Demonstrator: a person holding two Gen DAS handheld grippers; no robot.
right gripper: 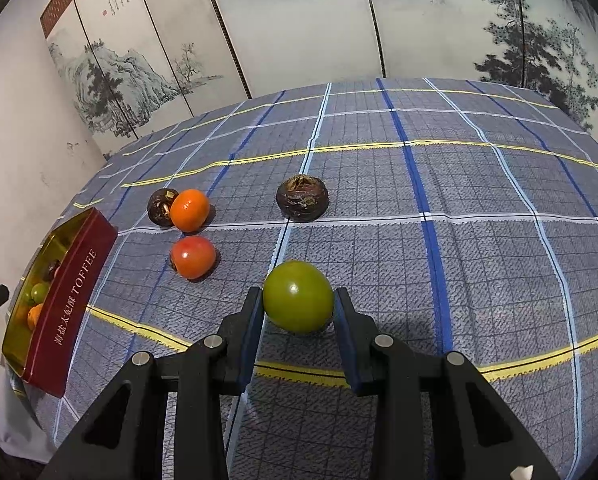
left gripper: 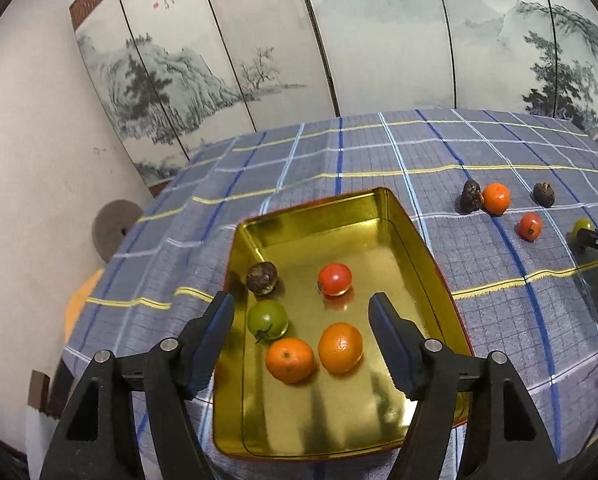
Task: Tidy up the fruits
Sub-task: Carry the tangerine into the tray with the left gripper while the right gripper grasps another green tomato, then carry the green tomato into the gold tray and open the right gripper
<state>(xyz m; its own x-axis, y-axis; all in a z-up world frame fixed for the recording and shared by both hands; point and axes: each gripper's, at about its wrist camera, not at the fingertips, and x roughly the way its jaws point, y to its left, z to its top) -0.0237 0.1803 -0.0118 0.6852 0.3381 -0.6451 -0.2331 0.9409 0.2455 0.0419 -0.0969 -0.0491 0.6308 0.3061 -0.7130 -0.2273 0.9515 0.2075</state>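
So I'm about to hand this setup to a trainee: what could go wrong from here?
1. The right gripper pinches the round, glossy green tomato with only its fingers' ends, so it might slip out when lifted.
2. The tin already holds five fruits, and a dropped one could knock them or roll.
3. The open left gripper hangs over the tin, so the hands could collide.

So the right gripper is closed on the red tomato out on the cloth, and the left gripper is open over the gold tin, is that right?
Not quite. The right gripper is closed on the green tomato, as the right wrist view shows; the red tomato lies free on the cloth. The rest holds: the left gripper is open over the gold tin.
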